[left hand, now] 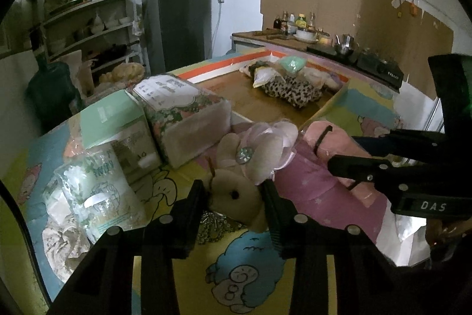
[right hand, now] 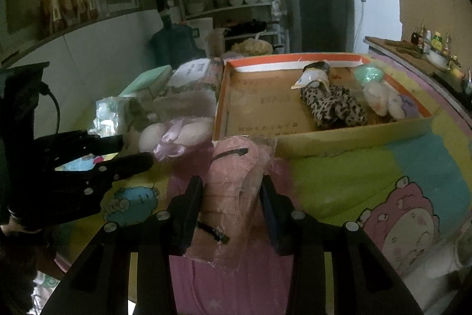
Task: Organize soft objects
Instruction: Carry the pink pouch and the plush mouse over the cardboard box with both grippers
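A beige plush bunny [left hand: 244, 164] with a pale pink bow lies on the cartoon-print cloth. My left gripper [left hand: 233, 191] is shut on its head, one pad on each side. In the right wrist view the left gripper [right hand: 137, 148] and the bunny [right hand: 177, 138] show at the left. A pink cloth in a clear wrapper [right hand: 233, 167] lies just in front of the cardboard box [right hand: 339, 140]. My right gripper [right hand: 230, 185] is shut on it, and the right gripper [left hand: 342, 151] reaches in from the right in the left wrist view. Inside the box lie a leopard-print cloth [right hand: 333, 105], a green pouch [right hand: 368, 74] and white fluffy pieces [right hand: 380, 96].
Tissue packs stand left of the bunny: a floral one [left hand: 188, 120], a green one [left hand: 118, 126] and a clear-wrapped one [left hand: 94, 191]. A silvery beaded piece [left hand: 215, 226] lies under the bunny. Behind the table are a shelf [left hand: 88, 19], a dark fridge [left hand: 177, 19] and a cluttered counter [left hand: 309, 37].
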Motion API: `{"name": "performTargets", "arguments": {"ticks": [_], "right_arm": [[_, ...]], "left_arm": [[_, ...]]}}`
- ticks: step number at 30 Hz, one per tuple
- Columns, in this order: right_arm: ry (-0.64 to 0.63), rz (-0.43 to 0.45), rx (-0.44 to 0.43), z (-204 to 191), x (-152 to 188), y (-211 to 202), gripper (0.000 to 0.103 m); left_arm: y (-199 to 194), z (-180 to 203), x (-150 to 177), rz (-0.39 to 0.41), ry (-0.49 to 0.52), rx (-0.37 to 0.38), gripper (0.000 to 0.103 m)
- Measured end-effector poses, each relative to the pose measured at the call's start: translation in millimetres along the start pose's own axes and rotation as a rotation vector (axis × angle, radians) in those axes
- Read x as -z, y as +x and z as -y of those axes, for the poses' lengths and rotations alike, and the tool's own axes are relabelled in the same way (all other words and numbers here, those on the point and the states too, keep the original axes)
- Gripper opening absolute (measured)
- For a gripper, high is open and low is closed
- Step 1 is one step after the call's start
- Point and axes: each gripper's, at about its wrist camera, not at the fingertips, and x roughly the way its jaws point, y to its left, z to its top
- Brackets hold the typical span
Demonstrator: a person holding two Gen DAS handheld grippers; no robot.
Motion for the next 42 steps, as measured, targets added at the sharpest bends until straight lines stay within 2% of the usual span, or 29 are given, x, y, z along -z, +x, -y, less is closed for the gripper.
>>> {"name": "performTargets", "arguments": {"ticks": [13,27,42], "right_arm": [[0.026,0.054,0.033,19.6,-10.7,-17.3,0.04],[0.047,0.106,0.055,44.2,-23.6,-31.6,0.04],[0.058,0.146,0.062,80.3,-36.6,-39.2,0.04]], "left_arm": [[-8.9,6.1,-16.3,0.046,-0.04,-0.005,0.04],[0.2,15.3,-43.1,0.076,-0.118,-0.076,0.04],[18.1,37.1,-67.6,0.109,-0.212,-0.062,0.04]]}}
